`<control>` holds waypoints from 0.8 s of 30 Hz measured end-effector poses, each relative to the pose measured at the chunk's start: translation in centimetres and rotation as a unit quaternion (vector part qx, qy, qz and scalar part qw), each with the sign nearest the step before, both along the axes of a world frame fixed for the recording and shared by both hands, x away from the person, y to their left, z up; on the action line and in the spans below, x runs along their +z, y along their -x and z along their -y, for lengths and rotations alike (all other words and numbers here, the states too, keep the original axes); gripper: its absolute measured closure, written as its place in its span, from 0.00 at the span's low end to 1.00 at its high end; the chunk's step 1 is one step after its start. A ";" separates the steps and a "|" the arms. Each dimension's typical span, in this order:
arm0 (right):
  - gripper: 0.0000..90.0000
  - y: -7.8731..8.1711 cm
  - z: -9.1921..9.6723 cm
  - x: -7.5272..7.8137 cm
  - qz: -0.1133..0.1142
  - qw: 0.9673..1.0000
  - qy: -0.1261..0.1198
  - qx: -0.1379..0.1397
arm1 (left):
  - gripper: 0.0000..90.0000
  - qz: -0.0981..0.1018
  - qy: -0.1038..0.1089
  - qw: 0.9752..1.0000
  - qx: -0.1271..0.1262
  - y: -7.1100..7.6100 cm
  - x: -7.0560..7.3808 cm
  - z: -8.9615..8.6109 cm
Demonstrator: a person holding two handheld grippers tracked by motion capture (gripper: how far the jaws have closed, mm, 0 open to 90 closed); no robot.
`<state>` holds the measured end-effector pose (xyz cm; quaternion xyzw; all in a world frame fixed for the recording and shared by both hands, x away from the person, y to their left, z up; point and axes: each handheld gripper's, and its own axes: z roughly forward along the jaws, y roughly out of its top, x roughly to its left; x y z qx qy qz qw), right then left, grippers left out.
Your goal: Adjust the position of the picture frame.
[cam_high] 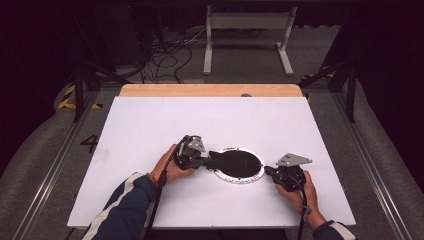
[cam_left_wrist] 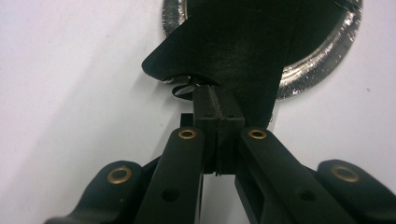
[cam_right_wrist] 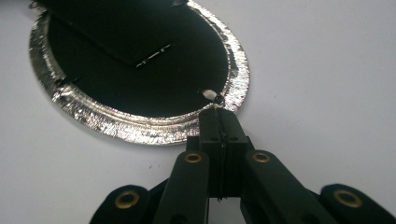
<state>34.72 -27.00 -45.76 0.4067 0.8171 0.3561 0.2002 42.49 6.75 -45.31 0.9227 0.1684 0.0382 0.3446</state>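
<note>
A round disc with a crinkled silver foil rim and a black middle lies flat on the white table. A thin black sheet lies across the disc, with its near corner lifted off the left rim. My left gripper is shut on that lifted corner. At the disc's right edge, my right gripper is shut with its tips on the foil rim, beside a small white tab.
The white table top ends in a wooden strip at the far side. Beyond it the floor carries loose cables and a white stand. Metal rails run along both sides of the table.
</note>
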 end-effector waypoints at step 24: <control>1.00 2.9 -3.1 0.0 -0.022 0.997 -0.010 0.076 | 0.99 0.053 0.017 0.996 0.068 -2.9 -0.1 1.6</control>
